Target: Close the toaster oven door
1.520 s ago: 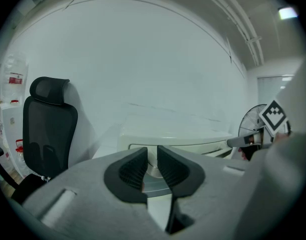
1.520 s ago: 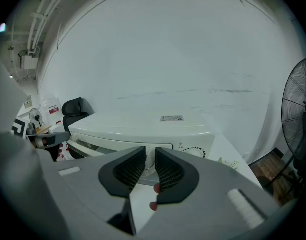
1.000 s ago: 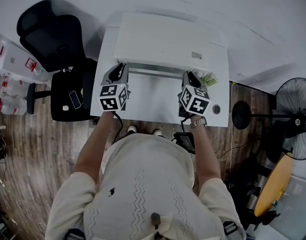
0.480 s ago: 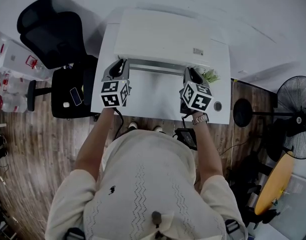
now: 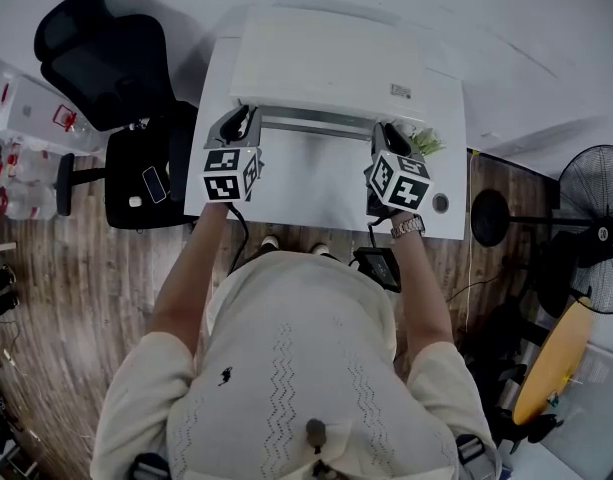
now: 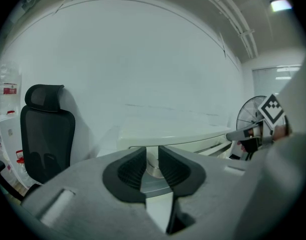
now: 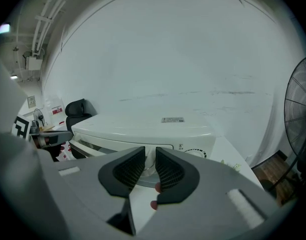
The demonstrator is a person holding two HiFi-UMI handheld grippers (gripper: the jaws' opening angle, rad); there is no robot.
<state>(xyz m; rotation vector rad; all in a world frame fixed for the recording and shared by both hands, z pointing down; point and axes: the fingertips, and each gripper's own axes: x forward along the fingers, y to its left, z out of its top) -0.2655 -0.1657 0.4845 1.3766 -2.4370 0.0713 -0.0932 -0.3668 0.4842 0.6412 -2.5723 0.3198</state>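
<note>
Standing at the rear of the white rectangular surface [image 5: 316,193]: one white box-shaped toaster oven [image 5: 326,63], top panel towards the head view, its door raised against the front as far as the views show. Silver metal bar handle [image 5: 316,124] runs along the door's upper edge, just in front of the oven body. Left tongs [image 5: 238,126], grey with black ribbed pads, sit at the handle's left end, their marker cube towards the person. Their jaws are opening and stand narrowly apart, the handle's end post showing in the gap and no pad seen pressing on it. Right tongs [image 5: 386,136], same make, sit at the handle's right end, jaws likewise slightly parted and loose, end post in the gap. Small green leafy plant [image 5: 423,144] is just beside the right tongs. Black office chair [image 5: 96,48] stands left of the surface on the brown wooden floor [image 5: 46,298], and a black pedestal fan [image 5: 596,223] stands well apart to the right.
</note>
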